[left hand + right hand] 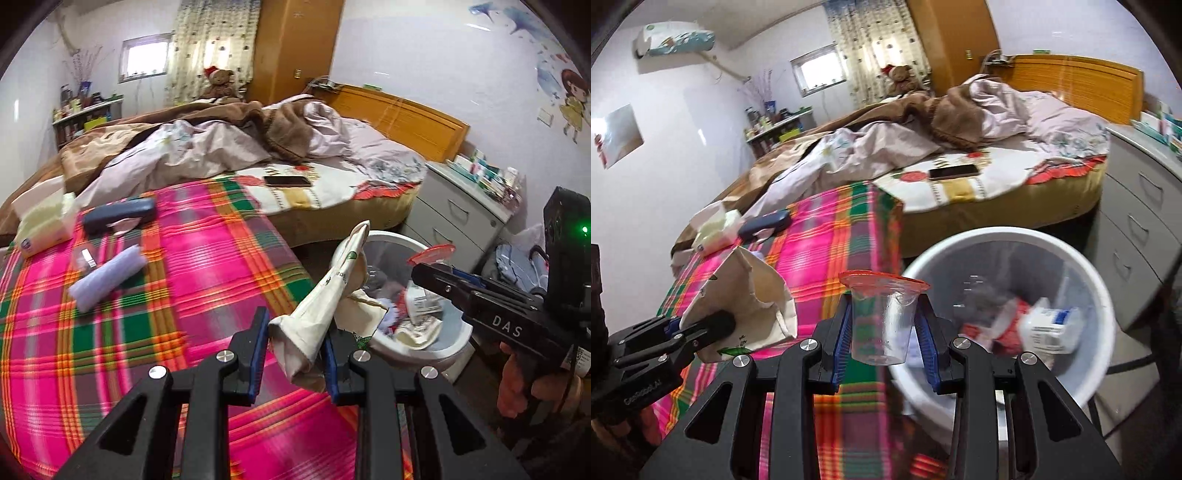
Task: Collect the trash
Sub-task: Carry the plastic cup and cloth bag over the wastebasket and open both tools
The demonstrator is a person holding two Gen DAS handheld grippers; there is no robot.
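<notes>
My left gripper (295, 354) is shut on a crumpled cream paper bag (321, 295), held over the edge of the plaid bed cover beside the bin. The bag also shows in the right wrist view (753, 295), with the left gripper (698, 328) clamped on it. My right gripper (884, 332) is shut on a clear plastic cup with a red rim (882, 317), held just left of the white trash bin (1082, 266). The bin (436, 349) holds several pieces of trash. In the left wrist view the right gripper (424, 269) reaches over the bin with the cup's red rim (430, 253) showing.
On the plaid cover (207, 266) lie a tissue pack (44, 225), a dark case (118, 214), a rolled lilac cloth (107, 277) and a small clear item (83, 258). A phone (287, 181) lies on the bed. A grey drawer unit (454, 210) stands right of the bin.
</notes>
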